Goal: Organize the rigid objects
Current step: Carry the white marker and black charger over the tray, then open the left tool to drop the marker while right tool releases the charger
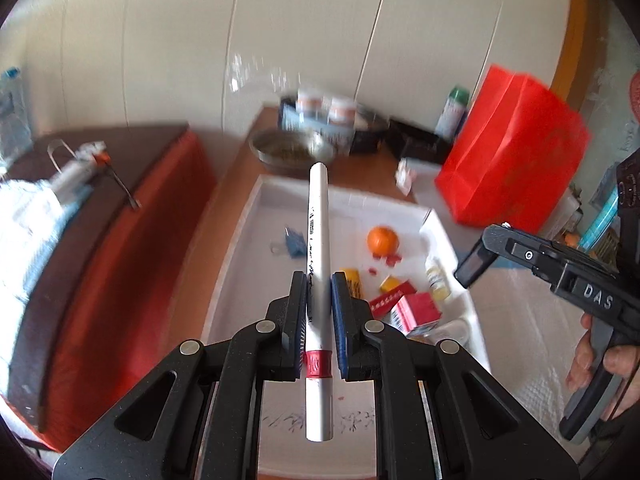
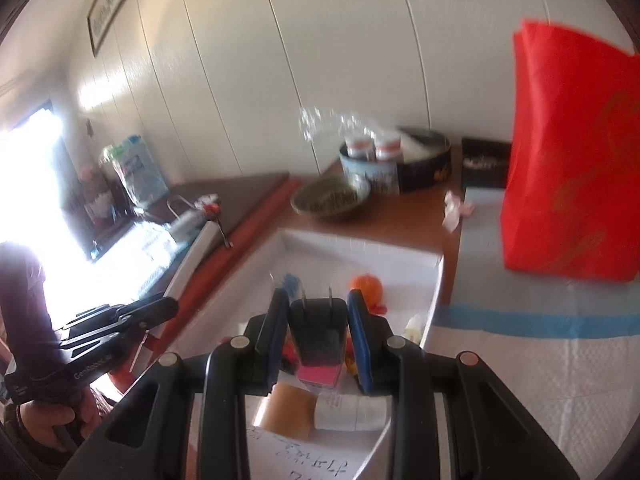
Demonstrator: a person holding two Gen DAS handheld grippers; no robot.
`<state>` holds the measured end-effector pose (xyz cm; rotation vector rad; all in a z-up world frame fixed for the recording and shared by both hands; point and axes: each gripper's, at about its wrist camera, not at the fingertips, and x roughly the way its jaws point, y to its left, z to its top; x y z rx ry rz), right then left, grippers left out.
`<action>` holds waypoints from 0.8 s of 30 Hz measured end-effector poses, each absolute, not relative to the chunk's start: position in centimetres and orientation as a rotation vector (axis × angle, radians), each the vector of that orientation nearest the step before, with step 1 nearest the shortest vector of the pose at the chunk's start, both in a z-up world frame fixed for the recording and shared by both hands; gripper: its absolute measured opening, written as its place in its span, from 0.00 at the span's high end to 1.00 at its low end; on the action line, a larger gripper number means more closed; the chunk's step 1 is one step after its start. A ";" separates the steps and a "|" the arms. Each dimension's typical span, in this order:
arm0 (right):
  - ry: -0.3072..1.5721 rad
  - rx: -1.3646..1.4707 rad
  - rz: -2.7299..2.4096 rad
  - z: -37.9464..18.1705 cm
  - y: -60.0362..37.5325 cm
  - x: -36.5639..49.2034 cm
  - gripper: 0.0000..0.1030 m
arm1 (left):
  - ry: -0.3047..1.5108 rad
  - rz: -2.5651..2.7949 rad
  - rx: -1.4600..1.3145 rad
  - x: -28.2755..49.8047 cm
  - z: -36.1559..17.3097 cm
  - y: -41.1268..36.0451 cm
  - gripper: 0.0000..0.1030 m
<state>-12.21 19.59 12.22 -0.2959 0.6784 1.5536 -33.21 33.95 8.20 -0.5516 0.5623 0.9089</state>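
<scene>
My left gripper (image 1: 319,280) is shut on a white marker pen (image 1: 318,264) with a red band, held lengthwise above the white tray (image 1: 240,240). My right gripper (image 2: 318,300) is shut on a black plug adapter (image 2: 318,332) with two prongs up, also above the tray (image 2: 320,248). In the tray lie an orange (image 1: 383,240), a blue binder clip (image 1: 295,240), red and yellow small boxes (image 1: 412,308) and a small bottle (image 1: 437,278). The right gripper's body shows at the right of the left wrist view (image 1: 560,268); the pen shows at the left of the right wrist view (image 2: 192,264).
A red bag (image 1: 516,156) stands right of the tray on a white cloth (image 2: 540,360). A metal bowl (image 1: 292,150), a round tin with jars (image 2: 396,160) and a black box (image 2: 484,164) sit behind the tray. A red-fronted dark cabinet (image 1: 100,220) is at the left.
</scene>
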 end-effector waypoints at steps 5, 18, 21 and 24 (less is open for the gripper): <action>0.722 -0.351 1.511 9.4 22.0 -12.1 0.71 | 0.610 0.882 -0.598 -31.4 5.9 35.4 0.89; 0.615 -0.425 1.462 8.9 22.8 -13.7 0.03 | 0.642 0.924 -0.636 -31.1 4.1 36.5 0.11; 0.594 -0.412 1.453 9.6 22.4 -13.9 0.00 | 0.612 0.962 -0.618 -31.9 4.6 36.2 0.00; 0.572 -0.424 1.441 10.1 22.1 -14.3 0.00 | 0.598 0.987 -0.615 -32.5 5.2 35.9 0.00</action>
